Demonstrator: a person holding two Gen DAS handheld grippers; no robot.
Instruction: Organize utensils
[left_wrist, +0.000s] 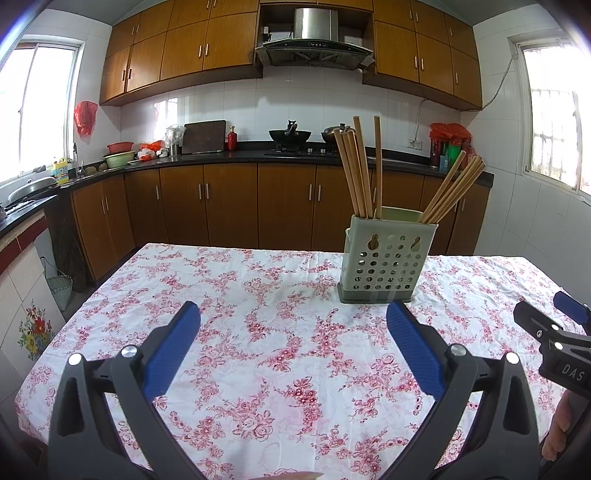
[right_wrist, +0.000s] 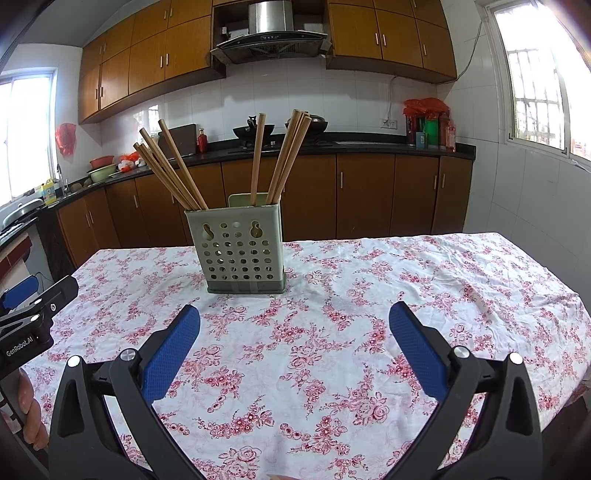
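Both grippers, left (left_wrist: 293, 314) and right (right_wrist: 294, 315), spread wide, empty. Pale green perforated plastic holder (right_wrist: 242, 251) top-heavy with splayed wooden chopsticks (right_wrist: 173, 170); careless nudge likely tips it on floral tablecloth (right_wrist: 369, 314).

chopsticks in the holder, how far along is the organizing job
Done, by the look of it: the chopsticks all stand in the perforated holder on the floral tablecloth, some leaning left, some right, one near upright. In hand: nothing; the left hand-held gripper and right hand-held gripper are both open and empty, short of the holder. Left: no loose utensils show on the cloth, so little seems to remain.
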